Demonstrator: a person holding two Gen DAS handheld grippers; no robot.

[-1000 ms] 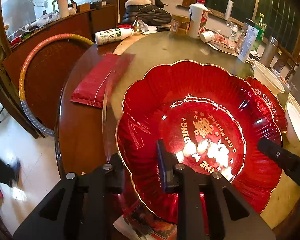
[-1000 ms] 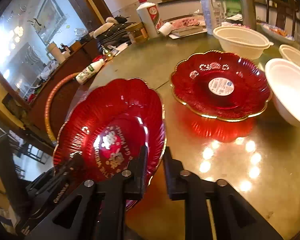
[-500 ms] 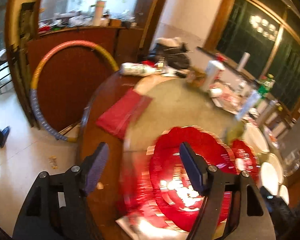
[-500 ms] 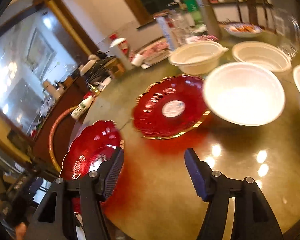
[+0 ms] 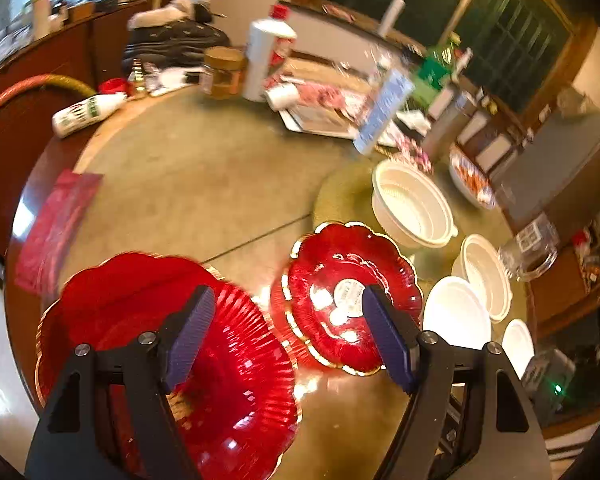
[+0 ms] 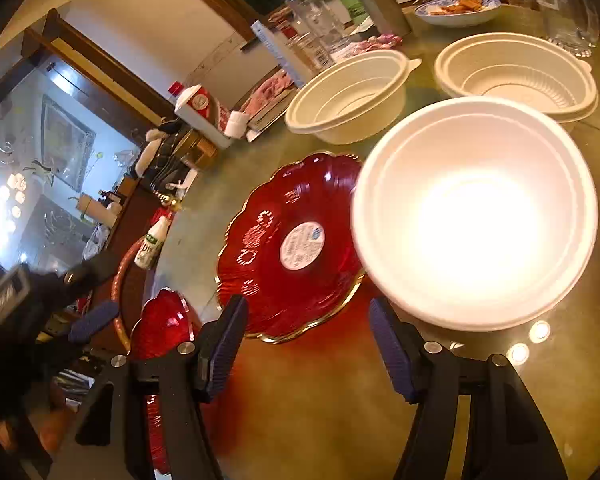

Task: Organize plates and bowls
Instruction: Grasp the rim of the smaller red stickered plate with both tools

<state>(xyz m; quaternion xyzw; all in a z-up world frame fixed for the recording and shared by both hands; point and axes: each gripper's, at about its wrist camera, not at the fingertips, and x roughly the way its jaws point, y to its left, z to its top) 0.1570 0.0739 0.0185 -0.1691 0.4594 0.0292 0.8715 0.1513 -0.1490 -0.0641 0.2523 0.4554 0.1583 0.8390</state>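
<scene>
A large red scalloped plate [image 5: 160,340] lies near the front left edge of the round table [image 5: 204,184]. It shows small at the lower left of the right wrist view as the large plate [image 6: 164,320]. Right of it sits a smaller red plate [image 5: 348,296] with a white sticker, the same small plate [image 6: 292,248] seen up close. Beside it stands a smooth white bowl [image 6: 476,216], with two ribbed white bowls [image 6: 348,96] behind. My left gripper [image 5: 287,294] hovers above both plates, its jaws opening with nothing between them. My right gripper [image 6: 308,306] is open and empty at the small plate's near rim.
A white bottle [image 5: 266,60], a jar [image 5: 222,72], cartons and a tray of clutter crowd the far side of the table. A glass mug [image 5: 528,252] and a dish of food [image 6: 458,10] stand near the bowls. A red cloth [image 5: 56,216] lies at the left edge.
Both grippers let go of the large red plate and opened. They drew back and swung right, bringing the small plate and the white bowls into view.
</scene>
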